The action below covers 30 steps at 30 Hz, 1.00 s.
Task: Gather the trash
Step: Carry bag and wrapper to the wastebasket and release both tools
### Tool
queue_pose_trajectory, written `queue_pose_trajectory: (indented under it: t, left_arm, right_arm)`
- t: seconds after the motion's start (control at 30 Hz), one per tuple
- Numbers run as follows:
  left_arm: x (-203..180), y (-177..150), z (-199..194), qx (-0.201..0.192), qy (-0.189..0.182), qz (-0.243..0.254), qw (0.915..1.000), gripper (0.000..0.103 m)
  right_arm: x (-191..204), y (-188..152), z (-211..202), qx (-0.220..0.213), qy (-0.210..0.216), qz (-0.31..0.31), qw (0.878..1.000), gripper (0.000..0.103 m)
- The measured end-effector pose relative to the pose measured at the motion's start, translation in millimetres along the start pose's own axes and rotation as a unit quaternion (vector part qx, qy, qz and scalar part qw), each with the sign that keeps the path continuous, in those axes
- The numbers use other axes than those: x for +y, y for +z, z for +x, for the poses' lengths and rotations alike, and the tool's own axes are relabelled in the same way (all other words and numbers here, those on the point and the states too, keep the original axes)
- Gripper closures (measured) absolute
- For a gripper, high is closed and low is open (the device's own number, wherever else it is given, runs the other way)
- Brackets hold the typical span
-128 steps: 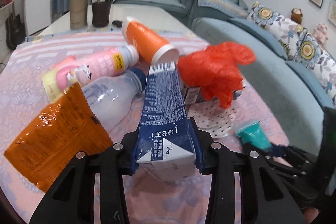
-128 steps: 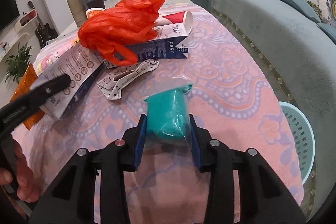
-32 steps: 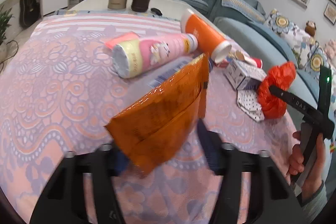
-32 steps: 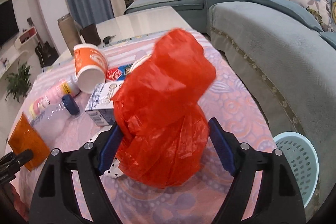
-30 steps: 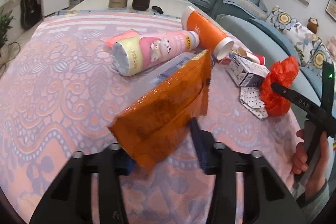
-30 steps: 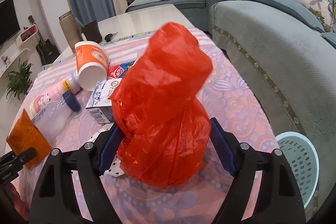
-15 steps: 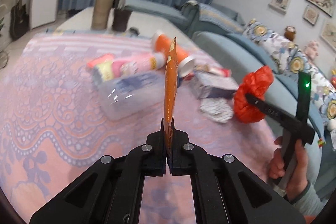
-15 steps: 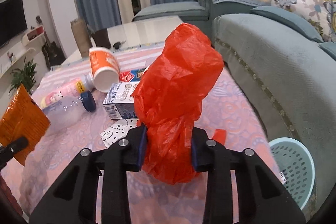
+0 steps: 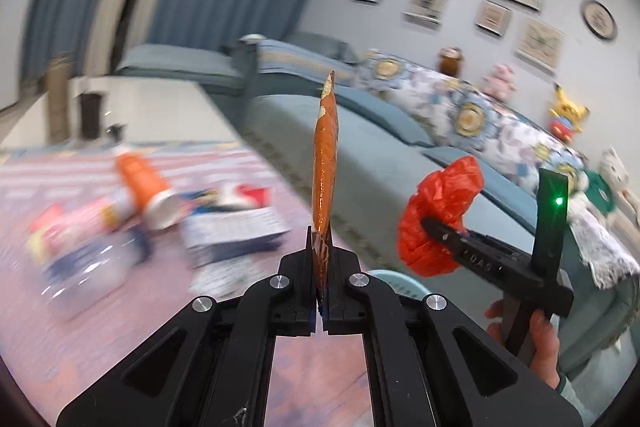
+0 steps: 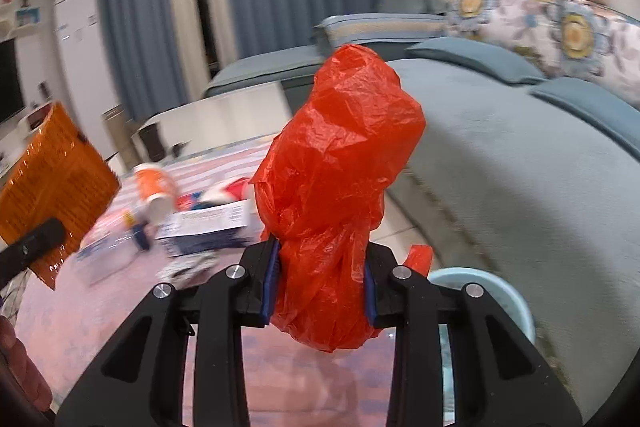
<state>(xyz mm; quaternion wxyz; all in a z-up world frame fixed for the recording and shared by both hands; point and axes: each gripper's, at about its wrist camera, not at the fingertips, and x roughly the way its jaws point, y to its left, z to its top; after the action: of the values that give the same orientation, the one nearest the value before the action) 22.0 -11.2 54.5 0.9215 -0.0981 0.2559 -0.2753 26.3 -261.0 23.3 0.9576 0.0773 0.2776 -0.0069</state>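
Observation:
My left gripper [image 9: 321, 251] is shut on the lower edge of an orange foil snack wrapper [image 9: 325, 167], which stands edge-on above the jaws; the right wrist view shows the same wrapper [image 10: 52, 187] flat-on at the left. A crumpled red plastic bag [image 10: 336, 195] is squeezed between the blue pads of my right gripper [image 10: 319, 283] and bulges above them; it also shows as the red bag [image 9: 440, 219] at the right of the left wrist view. Both grippers are lifted off the pink patterned tablecloth [image 9: 60, 347].
On the cloth lie an orange cup [image 9: 144, 187], a blue-and-white carton [image 9: 236, 227], a clear bottle [image 9: 84, 267] and a pink bottle, all blurred. A pale blue basket [image 10: 480, 291] stands on the floor beside the grey-blue sofa [image 10: 520, 187]. A hand [image 9: 536, 343] holds the right gripper.
Both grippers closed on their items, the left pinching the wrapper flat and the right squeezing the bag. Both then rose and swung toward the sofa and basket; the table litter has dropped lower left.

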Motion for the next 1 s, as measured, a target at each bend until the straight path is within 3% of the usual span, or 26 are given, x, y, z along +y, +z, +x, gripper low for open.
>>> queue_pose_trajectory:
  t: [0.23, 0.4, 0.53, 0.7, 0.9, 0.93, 1.0]
  left_arm:
    - [-68, -1, 81, 0.053, -0.063, 0.045, 0.9956, 0.103]
    - [-87, -34, 160, 0.147, -0.117, 0.022, 0.982, 0.103]
    - [-95, -69, 201, 0.204, -0.119, 0.018, 0.9715, 0.103]
    - [-100, -97, 219, 0.245, -0.122, 0.037, 0.9611, 0.103]
    - [-101, -102, 224, 0.252, -0.129, 0.046, 0.9579, 0.1]
    - [-100, -102, 222, 0.251, -0.129, 0.046, 0.9583, 0.097]
    - [-100, -101, 220, 0.246, -0.127, 0.046, 0.9599, 0.075]
  right_arm:
    - [-90, -28, 9, 0.035, -0.076, 0.085, 0.993, 0.073]
    - [-146, -68, 32, 0.088, -0.123, 0.146, 0.978, 0.073]
    - [-170, -96, 56, 0.143, -0.138, 0.183, 0.963, 0.073]
    - [-191, -128, 82, 0.204, -0.139, 0.223, 0.943, 0.071]
    - [-194, -139, 88, 0.215, -0.129, 0.237, 0.938, 0.064]
    - [-195, -141, 88, 0.216, -0.128, 0.239, 0.938, 0.063]
    - [-194, -140, 86, 0.215, -0.125, 0.24, 0.938, 0.058]
